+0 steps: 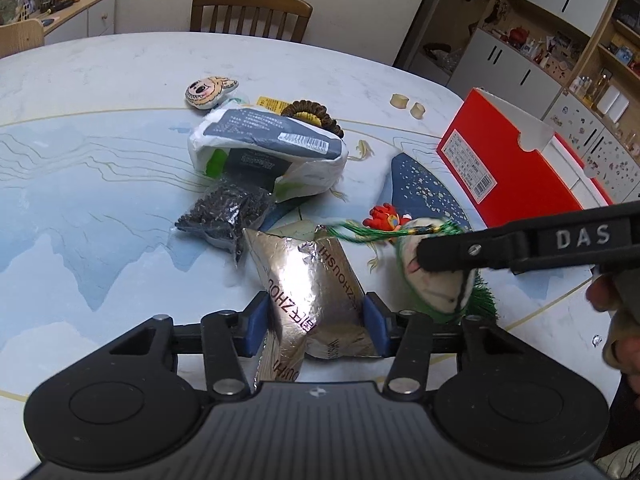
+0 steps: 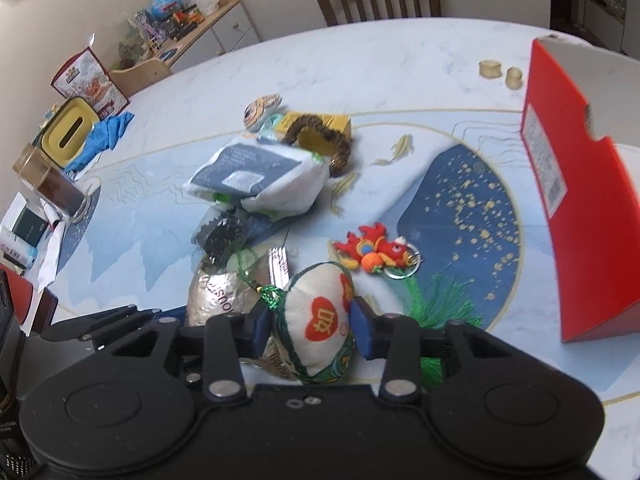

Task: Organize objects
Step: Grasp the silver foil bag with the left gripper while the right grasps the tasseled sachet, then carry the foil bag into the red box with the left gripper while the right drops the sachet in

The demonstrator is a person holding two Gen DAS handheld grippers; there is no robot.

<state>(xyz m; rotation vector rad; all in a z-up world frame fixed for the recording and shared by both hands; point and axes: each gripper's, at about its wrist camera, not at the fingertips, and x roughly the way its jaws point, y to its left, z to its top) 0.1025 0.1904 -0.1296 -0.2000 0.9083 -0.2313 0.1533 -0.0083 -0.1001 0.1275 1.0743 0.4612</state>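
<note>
In the left wrist view, the foil packet point(image 1: 316, 300) at lower centre is clamped by the left gripper point(image 1: 316, 328) for lifting off the table point(image 1: 100, 208), while in the right wrist view the embroidered sachet point(image 2: 320, 324) at lower centre is clamped by the right gripper point(image 2: 310, 330), presumably for transfer to the red box point(image 2: 580, 200).

I see a wooden chair point(image 1: 251, 13) at twelve o'clock behind the surface point(image 1: 100, 184), which is painted with pale blue mountains. At ten o'clock a low cabinet point(image 2: 224, 28) carries cluttered toys. At two o'clock, shelving point(image 1: 560, 40) with white doors holds small ornaments. A yellow tissue box point(image 2: 72, 130) and blue cloth point(image 2: 106, 136) lie at nine o'clock.
</note>
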